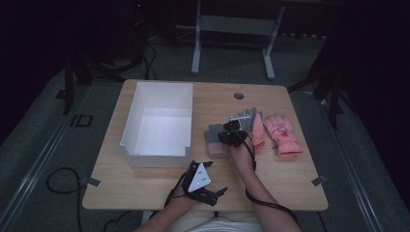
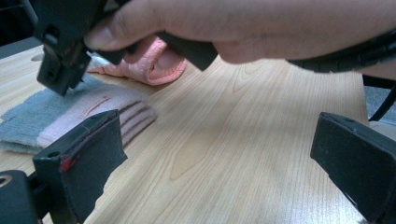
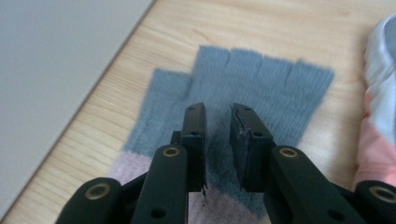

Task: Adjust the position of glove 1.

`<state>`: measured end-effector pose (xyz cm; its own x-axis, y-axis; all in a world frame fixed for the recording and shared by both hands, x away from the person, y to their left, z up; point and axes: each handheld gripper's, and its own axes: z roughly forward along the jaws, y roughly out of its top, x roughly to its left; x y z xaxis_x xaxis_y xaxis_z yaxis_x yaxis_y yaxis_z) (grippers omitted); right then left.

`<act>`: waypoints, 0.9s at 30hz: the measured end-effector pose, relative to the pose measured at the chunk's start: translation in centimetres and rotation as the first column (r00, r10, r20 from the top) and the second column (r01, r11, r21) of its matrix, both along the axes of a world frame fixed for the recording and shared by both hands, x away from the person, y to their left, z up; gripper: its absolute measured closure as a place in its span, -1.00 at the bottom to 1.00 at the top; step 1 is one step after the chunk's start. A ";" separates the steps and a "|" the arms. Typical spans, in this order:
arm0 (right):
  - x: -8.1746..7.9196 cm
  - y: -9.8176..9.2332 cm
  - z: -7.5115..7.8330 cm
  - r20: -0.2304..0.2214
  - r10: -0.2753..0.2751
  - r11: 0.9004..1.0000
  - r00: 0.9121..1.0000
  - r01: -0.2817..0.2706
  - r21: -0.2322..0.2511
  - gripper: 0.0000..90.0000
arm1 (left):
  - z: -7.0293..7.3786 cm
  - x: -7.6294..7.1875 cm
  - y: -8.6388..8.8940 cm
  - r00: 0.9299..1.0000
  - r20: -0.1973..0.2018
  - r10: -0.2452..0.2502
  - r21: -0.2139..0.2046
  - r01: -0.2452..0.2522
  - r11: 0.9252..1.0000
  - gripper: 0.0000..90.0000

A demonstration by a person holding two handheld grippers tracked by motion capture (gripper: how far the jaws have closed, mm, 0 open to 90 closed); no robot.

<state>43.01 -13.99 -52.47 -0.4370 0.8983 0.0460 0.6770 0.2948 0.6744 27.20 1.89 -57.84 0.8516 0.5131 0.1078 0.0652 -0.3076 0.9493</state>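
Your right gripper point(image 3: 218, 140) stands over the grey fingerless glove point(image 3: 243, 88), its jaws a narrow gap apart with knit between the tips, nothing pinched. Close too shallow and you could snag one layer, letting the glove slip free; your left gripper point(image 2: 224, 158) rests spread wide beside it.

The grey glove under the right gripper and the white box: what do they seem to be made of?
The grey glove looks like knitted wool or acrylic: soft, fuzzy, matte, with a ribbed pink cuff. The white box seems plastic: thin, smooth, even walls, though painted board is possible.
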 end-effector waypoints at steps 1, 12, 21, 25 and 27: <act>-0.1 0.0 0.3 0.007 0.012 1.000 1.000 -0.012 -0.003 0.86 | 0.0 0.0 0.0 1.000 -0.001 0.000 -0.001 0.000 1.000 -0.95; 0.3 1.4 -1.9 -0.041 0.066 0.995 0.997 -0.069 -0.071 1.00 | 0.0 0.0 0.0 1.000 0.000 0.000 0.000 0.000 1.000 -0.95; -1.2 1.0 -2.1 -0.025 0.071 0.995 0.997 -0.073 -0.069 1.00 | 0.0 0.0 0.0 1.000 0.003 0.002 -0.002 -0.002 1.000 -0.95; -2.4 0.5 -2.1 -0.032 0.071 0.996 0.997 -0.073 -0.061 1.00 | 0.0 -0.1 0.0 1.000 0.010 0.003 0.003 -0.003 1.000 -0.95; -3.1 0.2 -2.1 -0.031 0.076 0.995 0.997 -0.078 -0.064 1.00 | 0.0 -0.2 0.0 1.000 0.017 0.000 0.003 0.000 1.000 -0.95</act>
<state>39.94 -13.81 -54.61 -0.5047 0.8633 0.0020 0.6690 0.3896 0.6329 27.02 1.86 -57.86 0.8494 0.5130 0.1234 0.0494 -0.3101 0.9494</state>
